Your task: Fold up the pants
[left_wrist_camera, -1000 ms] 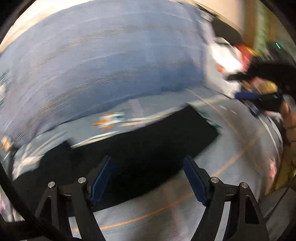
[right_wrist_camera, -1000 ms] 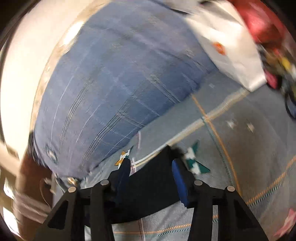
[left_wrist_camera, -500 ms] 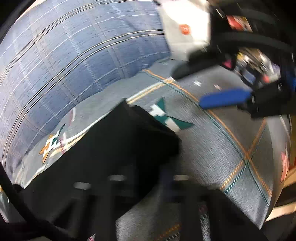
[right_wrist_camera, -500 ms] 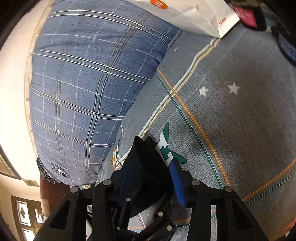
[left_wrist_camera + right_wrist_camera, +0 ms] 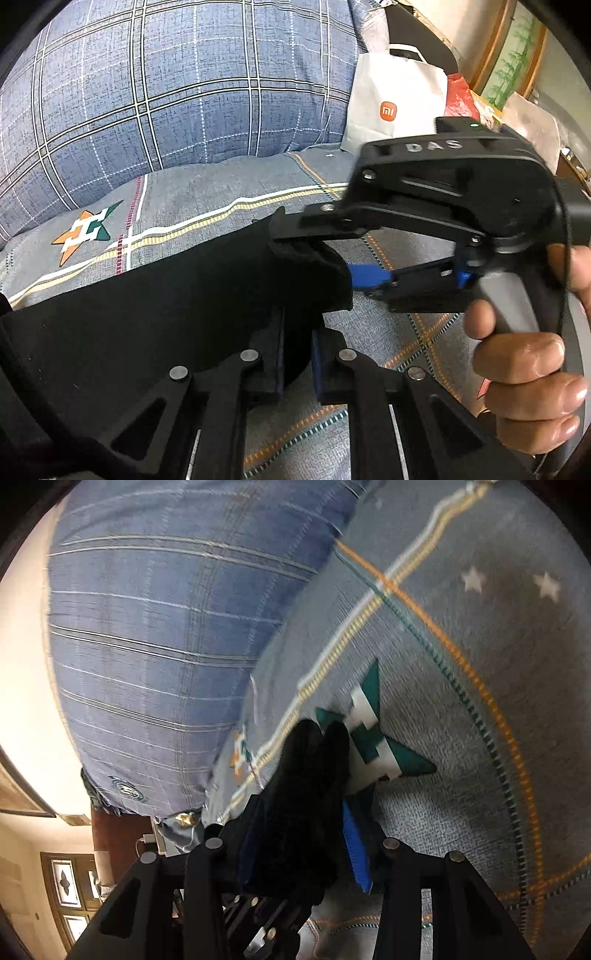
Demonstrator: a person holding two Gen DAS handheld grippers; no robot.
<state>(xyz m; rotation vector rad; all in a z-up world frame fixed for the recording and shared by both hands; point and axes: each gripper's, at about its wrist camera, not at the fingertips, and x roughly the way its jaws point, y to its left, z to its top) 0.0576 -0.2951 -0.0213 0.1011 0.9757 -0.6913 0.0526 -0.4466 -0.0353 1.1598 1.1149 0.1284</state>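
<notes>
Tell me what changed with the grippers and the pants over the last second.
The left gripper, open above the black pants a second ago, has closed on their edge. The right gripper narrowed and bunched the cloth tighter. Plaid pillow and patterned bedspread stayed put.

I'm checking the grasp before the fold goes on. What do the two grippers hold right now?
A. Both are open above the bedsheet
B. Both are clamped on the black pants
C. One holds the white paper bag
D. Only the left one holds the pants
B: the left gripper and the right gripper each have their fingers shut on a bunch of the black pants.
</notes>
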